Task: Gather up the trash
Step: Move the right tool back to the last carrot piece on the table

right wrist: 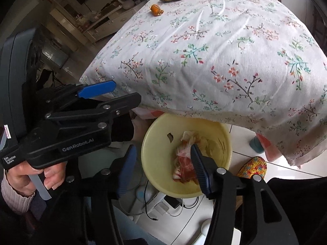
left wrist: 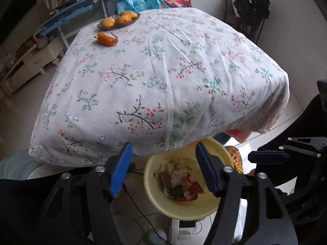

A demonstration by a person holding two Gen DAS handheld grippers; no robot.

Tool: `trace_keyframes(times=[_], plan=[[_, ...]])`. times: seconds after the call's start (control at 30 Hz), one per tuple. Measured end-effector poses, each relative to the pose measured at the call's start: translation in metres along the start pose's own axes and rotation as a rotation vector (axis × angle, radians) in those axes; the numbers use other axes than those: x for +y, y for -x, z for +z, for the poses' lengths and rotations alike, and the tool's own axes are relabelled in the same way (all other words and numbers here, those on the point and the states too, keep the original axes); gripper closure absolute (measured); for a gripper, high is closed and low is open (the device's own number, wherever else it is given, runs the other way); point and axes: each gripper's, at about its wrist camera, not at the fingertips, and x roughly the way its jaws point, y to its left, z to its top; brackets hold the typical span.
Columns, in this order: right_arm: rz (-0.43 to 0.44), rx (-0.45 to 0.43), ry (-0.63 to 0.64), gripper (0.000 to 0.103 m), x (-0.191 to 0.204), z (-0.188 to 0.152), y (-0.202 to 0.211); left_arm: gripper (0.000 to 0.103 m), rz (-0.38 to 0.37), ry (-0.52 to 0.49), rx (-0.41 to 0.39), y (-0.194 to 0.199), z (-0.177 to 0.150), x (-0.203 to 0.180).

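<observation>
A floral-clothed surface (left wrist: pixel 163 71) fills mid-frame, with a plate of mangoes (left wrist: pixel 118 19) and an orange peel (left wrist: pixel 106 38) at upper left. At lower centre, a yellow bin (right wrist: pixel 155 143) holds crumpled trash (right wrist: pixel 184 163), its orientation unclear. The left gripper (left wrist: pixel 163 169) and right gripper (right wrist: pixel 163 167) are above the bin, fingers released and empty.

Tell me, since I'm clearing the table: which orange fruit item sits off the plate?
The peel-like orange piece lying alone on the tablecloth; the whole fruits are piled on the plate.

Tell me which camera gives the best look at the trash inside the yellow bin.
The left wrist view. It looks down into the yellow bin, showing the trash as a spread of wrappers and scraps. In the right wrist view the trash is partly hidden behind a finger of the right gripper.
</observation>
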Motion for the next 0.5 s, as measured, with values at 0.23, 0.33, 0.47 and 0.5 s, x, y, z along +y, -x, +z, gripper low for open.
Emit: trace_keyframes(times=[0.23,0.33,0.47,0.5], plan=[[-0.009,-0.104,0.02,0.044,0.003,0.009,0.013,0.016,0.054,0.093,-0.074,0.012,0.01,0.023],[-0.021,-0.161,0.051,0.042,0.009,0.02,0.021,0.013,0.067,0.181,-0.093,0.017,0.017,0.046],[-0.018,-0.204,0.097,0.041,0.018,0.043,0.026,0.012,0.078,0.327,-0.113,0.023,0.03,0.085],[-0.015,-0.206,0.108,0.041,0.02,0.05,0.024,0.012,0.081,0.346,-0.116,0.024,0.033,0.092]])
